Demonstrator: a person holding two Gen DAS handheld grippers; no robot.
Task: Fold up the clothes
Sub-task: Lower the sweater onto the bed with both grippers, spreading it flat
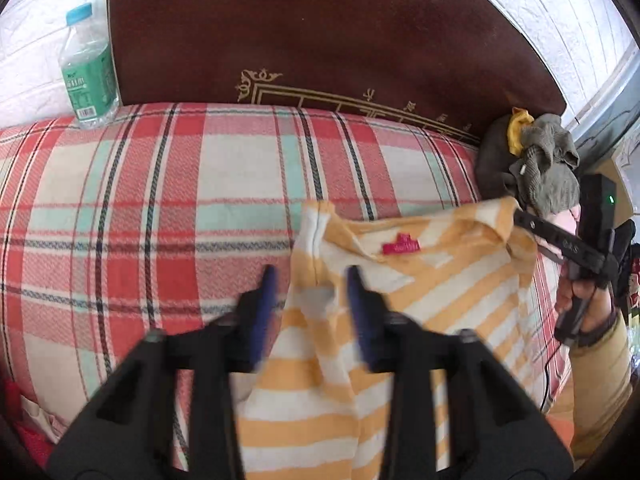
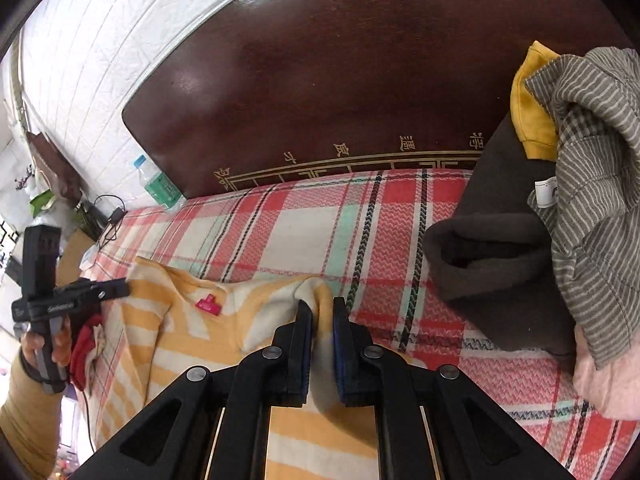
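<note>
A yellow-and-white striped shirt (image 1: 440, 280) with a red neck label (image 1: 400, 246) lies on the plaid bed sheet (image 1: 160, 200), collar toward the headboard. My left gripper (image 1: 312, 280) is open, and the shirt's left shoulder lies loose between its blue pads. In the right wrist view the same shirt (image 2: 180, 340) spreads left of my right gripper (image 2: 323, 308), which is shut on the shirt's right shoulder fold. Each gripper also shows from the side in the other view: the right gripper (image 1: 518, 214) at the shirt's corner, the left gripper (image 2: 126, 289) at the opposite corner.
A dark wooden headboard (image 1: 320, 32) backs the bed. A water bottle (image 1: 88, 68) stands at the sheet's far left corner. A pile of clothes (image 2: 580, 180), with a brown garment (image 2: 492, 260) and a grey striped one, sits at the far right. A sleeve and hand (image 1: 592, 320) hold the right gripper.
</note>
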